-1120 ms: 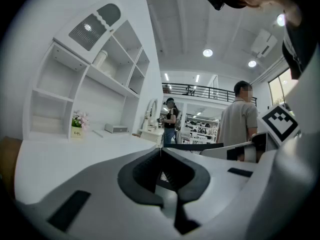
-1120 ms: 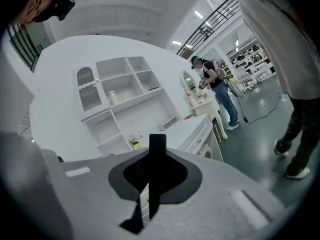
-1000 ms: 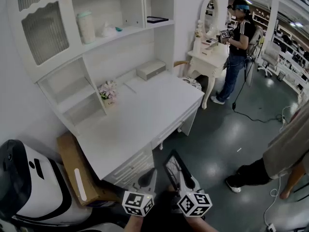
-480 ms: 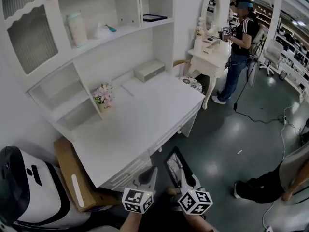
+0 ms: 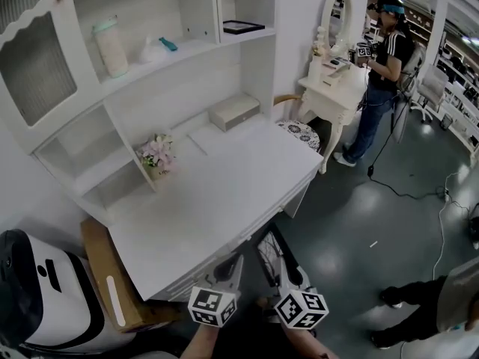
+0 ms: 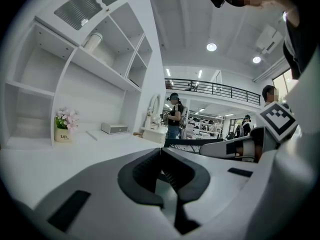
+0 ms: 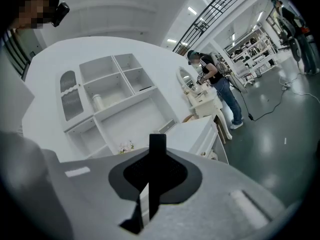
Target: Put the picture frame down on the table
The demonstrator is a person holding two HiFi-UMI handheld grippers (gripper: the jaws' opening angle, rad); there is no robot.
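A black picture frame (image 5: 268,254) stands on edge low in the head view, just off the front edge of the white desk (image 5: 224,193). My right gripper (image 5: 280,266) is shut on it. In the right gripper view the frame (image 7: 157,149) shows as a thin black strip clamped between the jaws of the right gripper (image 7: 152,160). My left gripper (image 5: 231,266) sits just left of it, shut on nothing. Its jaws meet at the tip in the left gripper view (image 6: 161,152), where the frame (image 6: 192,142) appears as a dark bar to the right.
On the desk are a small flower pot (image 5: 156,155) and a flat white box (image 5: 233,111). Another dark frame (image 5: 242,27) lies on the top shelf, near a pale bottle (image 5: 111,47). A cardboard box (image 5: 105,275) leans at the left. A person (image 5: 385,66) stands by a vanity (image 5: 333,88).
The head view has drifted, so the desk sits slightly lower and to the right. The person at the lower right has mostly left the view. Both grippers keep their hold and place.
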